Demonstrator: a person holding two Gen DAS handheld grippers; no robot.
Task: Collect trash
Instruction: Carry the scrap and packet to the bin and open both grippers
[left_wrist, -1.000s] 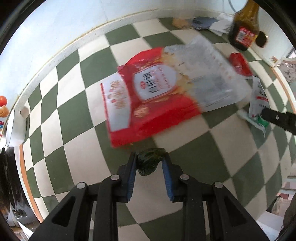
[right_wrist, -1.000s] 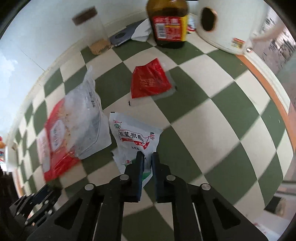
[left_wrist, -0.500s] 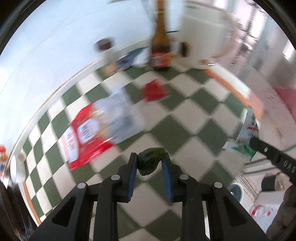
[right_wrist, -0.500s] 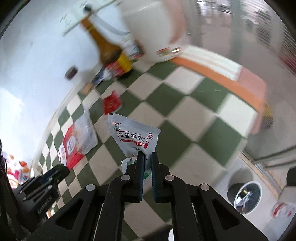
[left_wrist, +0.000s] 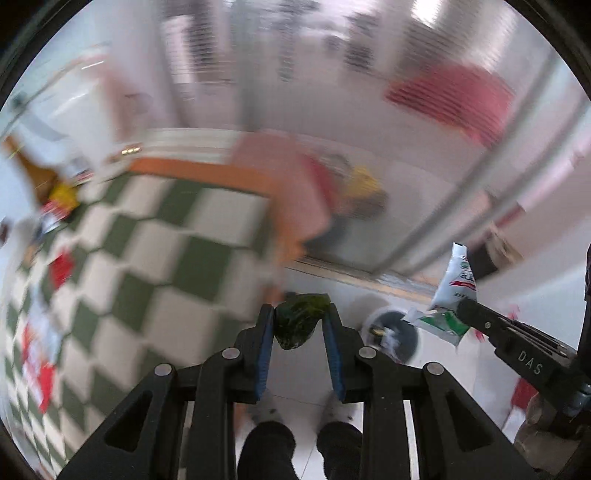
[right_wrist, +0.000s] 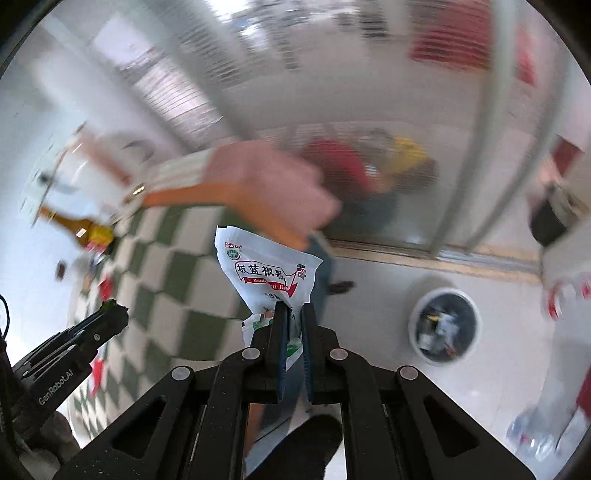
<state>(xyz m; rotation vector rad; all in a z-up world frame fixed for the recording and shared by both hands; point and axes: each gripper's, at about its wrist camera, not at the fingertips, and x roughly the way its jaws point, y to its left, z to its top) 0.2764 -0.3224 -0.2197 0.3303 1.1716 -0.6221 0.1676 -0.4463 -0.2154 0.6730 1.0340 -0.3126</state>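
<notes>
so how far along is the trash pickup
Done: the floor bin already holds some rubbish. In hand: the left tongs grip a dark green wad, the right tongs pinch a white sachet, both off the checkered table. Left: dropping both in the bin, then the red wrapper and the red and white bag on the table.

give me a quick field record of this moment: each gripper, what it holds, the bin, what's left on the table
left gripper: shut on dark green wrapper
right gripper: shut on white sachet with red and green print
trash bin: round, white, on the floor, already has trash in it
checkered table: green and white, off to the left in both views
left on table: brown bottle, red packets, blurred
image quality: heavy motion blur
</notes>
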